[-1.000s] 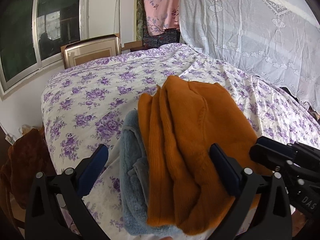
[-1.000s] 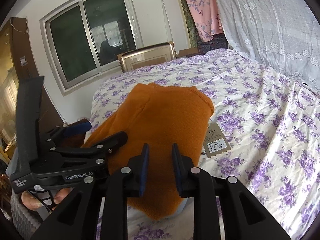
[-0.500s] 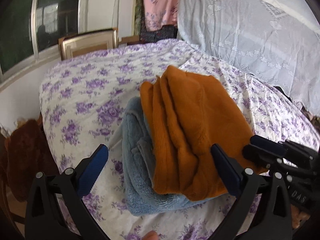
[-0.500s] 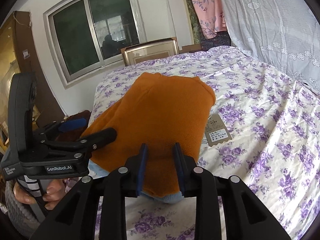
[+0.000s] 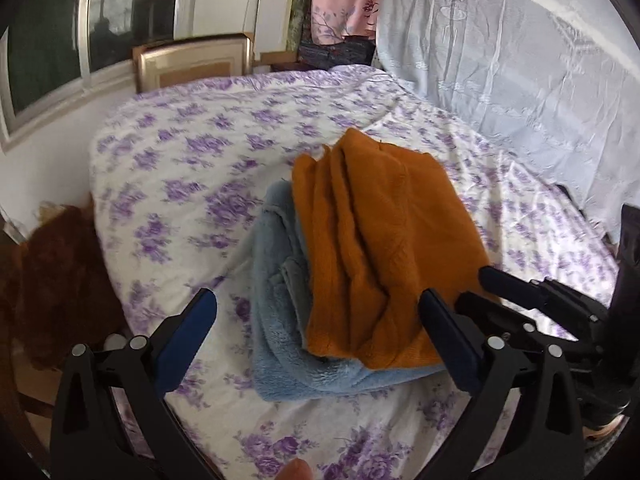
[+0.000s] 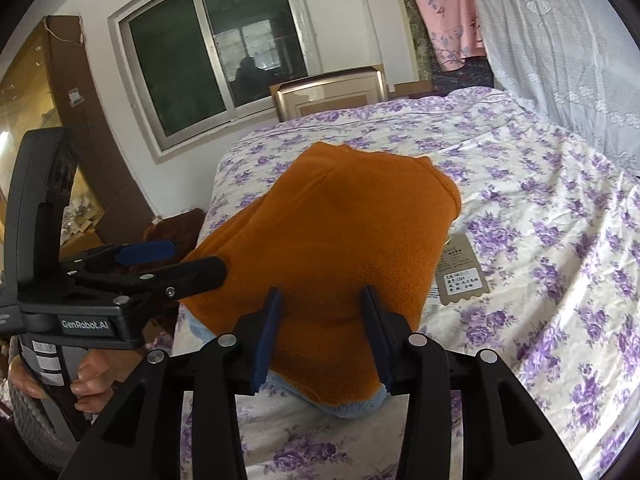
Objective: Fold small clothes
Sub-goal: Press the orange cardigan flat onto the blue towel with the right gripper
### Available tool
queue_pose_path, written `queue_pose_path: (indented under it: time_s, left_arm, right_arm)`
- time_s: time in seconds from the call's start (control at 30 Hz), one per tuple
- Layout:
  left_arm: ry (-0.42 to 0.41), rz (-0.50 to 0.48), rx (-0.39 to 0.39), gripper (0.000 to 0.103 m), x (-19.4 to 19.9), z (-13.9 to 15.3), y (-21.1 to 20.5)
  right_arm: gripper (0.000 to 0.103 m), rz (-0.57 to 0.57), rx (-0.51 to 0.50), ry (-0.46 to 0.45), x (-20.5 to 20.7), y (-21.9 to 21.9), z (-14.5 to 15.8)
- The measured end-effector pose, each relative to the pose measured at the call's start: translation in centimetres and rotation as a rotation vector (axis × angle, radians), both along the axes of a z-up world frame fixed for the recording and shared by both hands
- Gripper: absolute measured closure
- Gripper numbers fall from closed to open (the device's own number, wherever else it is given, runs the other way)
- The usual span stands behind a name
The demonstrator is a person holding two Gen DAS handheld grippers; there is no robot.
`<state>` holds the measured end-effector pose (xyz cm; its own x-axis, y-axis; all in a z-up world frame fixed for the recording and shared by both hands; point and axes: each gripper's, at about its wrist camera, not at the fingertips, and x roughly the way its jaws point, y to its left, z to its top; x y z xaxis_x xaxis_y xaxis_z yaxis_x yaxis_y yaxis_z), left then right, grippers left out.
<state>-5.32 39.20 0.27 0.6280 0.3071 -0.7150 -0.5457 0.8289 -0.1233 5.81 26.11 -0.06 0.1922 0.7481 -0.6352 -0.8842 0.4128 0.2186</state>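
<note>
- Left wrist view: a folded orange knitted garment (image 5: 384,248), ribbed and soft-edged, lies on top of a folded pale blue fleece garment (image 5: 288,320) with a fluffy pile; both rest on the white bedsheet with purple flowers (image 5: 192,184).
- The stack is roughly oblong, its long axis running from the near edge of the bed away toward the far right; the orange folds show as parallel ridges along its left side, and the blue fleece juts out at the left and near edges.
- The left gripper (image 5: 320,332) stands wide open with nothing in its grasp, its blue-padded fingers spread either side of the near end of the stack.
- Right wrist view: the right gripper (image 6: 322,322) has just been opening; its jaws stand partly apart over the near end of the orange garment, the pads not pinching the cloth.
- A grey card tag (image 6: 460,276) lies on the sheet just right of the stack.
- Open sheet spreads to the far and right; the bed's left edge lies close beside the stack, with a brown fuzzy bundle (image 5: 56,280) below it.
</note>
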Motion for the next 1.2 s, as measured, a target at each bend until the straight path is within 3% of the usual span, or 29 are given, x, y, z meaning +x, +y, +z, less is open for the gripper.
queue_pose_path:
  time_s: [0.1, 0.23, 0.27, 0.33, 0.47, 0.6, 0.67, 0.77, 0.9, 1.07, 1.2]
  left_arm:
    - [0.029, -0.004, 0.048, 0.004, 1.1, 0.1, 0.0]
    - [-0.046, 0.034, -0.069, 0.004, 2.1, 0.0, 3.0]
    - [-0.058, 0.044, -0.080, 0.004, 2.5, 0.0, 3.7]
    - [-0.003, 0.059, -0.049, 0.004, 3.7, -0.8, 4.3]
    - [-0.006, 0.087, -0.046, 0.004, 3.6, -2.3, 5.4]
    - [0.010, 0.155, -0.041, 0.004, 2.7, -3.5, 7.2]
    - [-0.004, 0.161, -0.059, 0.004, 2.3, -3.7, 7.4]
    - [-0.006, 0.159, -0.016, 0.004, 2.6, -4.0, 6.7]
    - [-0.023, 0.164, -0.075, 0.004, 2.8, -4.8, 7.6]
    - [-0.005, 0.168, -0.056, 0.004, 3.0, -4.2, 7.1]
    - [-0.009, 0.179, -0.085, 0.004, 2.2, -3.3, 6.6]
  right_arm:
    - [0.059, 0.017, 0.014, 0.016, 0.2, -0.5, -0.2]
    - [0.059, 0.027, 0.028, 0.013, 0.0, -1.0, -0.4]
    - [0.059, 0.032, 0.024, 0.004, -0.1, -1.0, -0.3]
    - [0.060, 0.040, 0.020, -0.010, -0.3, -0.9, -0.1]
    - [0.077, -0.010, 0.113, 0.056, 1.6, -1.3, 1.4]
    - [0.096, -0.055, 0.109, 0.136, 4.6, 1.1, 1.2]
    - [0.095, -0.048, 0.074, 0.115, 4.6, 2.7, 0.8]
    - [0.095, -0.057, 0.030, 0.102, 4.4, 4.3, -0.8]
    - [0.095, -0.060, 0.030, 0.086, 4.3, 4.6, -1.0]
    - [0.095, -0.065, 0.052, 0.108, 4.2, 2.8, 0.3]
    - [0.095, -0.067, 0.058, 0.091, 3.4, 0.6, 0.8]
